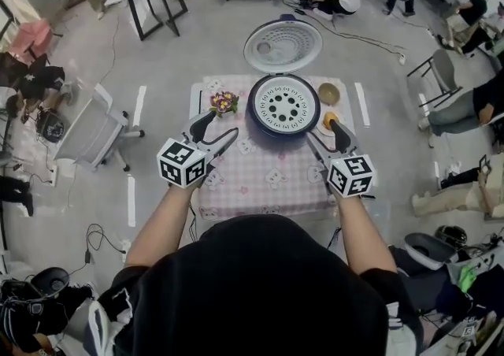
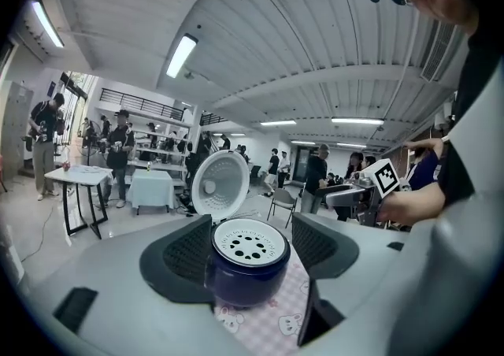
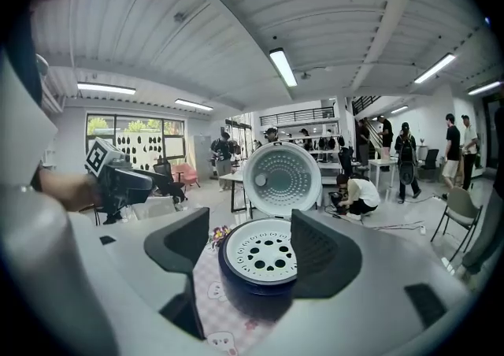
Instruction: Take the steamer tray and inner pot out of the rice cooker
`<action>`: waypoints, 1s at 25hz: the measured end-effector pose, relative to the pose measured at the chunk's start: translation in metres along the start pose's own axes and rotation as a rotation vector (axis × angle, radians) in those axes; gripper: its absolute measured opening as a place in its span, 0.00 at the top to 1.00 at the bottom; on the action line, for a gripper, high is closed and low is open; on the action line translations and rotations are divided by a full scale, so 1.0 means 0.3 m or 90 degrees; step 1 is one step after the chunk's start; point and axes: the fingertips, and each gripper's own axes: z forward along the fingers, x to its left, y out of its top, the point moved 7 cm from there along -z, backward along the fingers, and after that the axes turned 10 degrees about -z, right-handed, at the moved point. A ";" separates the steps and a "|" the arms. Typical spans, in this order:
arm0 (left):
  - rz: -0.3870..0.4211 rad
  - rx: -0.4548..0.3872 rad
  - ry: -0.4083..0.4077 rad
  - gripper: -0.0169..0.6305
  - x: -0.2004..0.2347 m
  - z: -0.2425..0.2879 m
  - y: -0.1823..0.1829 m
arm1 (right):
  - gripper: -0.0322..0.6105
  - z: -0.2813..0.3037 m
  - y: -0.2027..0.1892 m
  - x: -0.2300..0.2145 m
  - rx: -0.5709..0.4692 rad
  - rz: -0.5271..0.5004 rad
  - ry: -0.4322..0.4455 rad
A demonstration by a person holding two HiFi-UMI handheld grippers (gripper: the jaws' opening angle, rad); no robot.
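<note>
A dark blue rice cooker point(image 1: 261, 120) stands at the far side of the table with its round lid point(image 1: 283, 46) swung up and back. A white steamer tray point(image 1: 283, 105) with round holes sits in its mouth and hides the inner pot below. My left gripper point(image 1: 220, 126) is open, just short of the cooker's left side. My right gripper point(image 1: 327, 136) is open near its right side. In the left gripper view the tray point(image 2: 249, 240) shows ahead between the open jaws of that gripper point(image 2: 250, 250). The right gripper point(image 3: 252, 250) frames the tray point(image 3: 266, 252) likewise, touching nothing.
The table point(image 1: 268, 181) has a pink checked cloth. A small flower pot point(image 1: 224, 101) stands left of the cooker. A small bowl point(image 1: 328, 94) and an orange object point(image 1: 330, 119) lie to its right. An office chair point(image 1: 94, 130) stands left, with people around the room.
</note>
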 end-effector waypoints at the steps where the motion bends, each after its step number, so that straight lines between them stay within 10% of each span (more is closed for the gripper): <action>1: -0.002 0.002 -0.004 0.47 0.021 0.000 0.002 | 0.43 0.011 0.006 0.003 0.000 0.003 -0.005; 25: 0.000 -0.007 0.047 0.46 0.005 0.183 0.021 | 0.42 0.100 -0.035 -0.232 -0.005 -0.028 0.043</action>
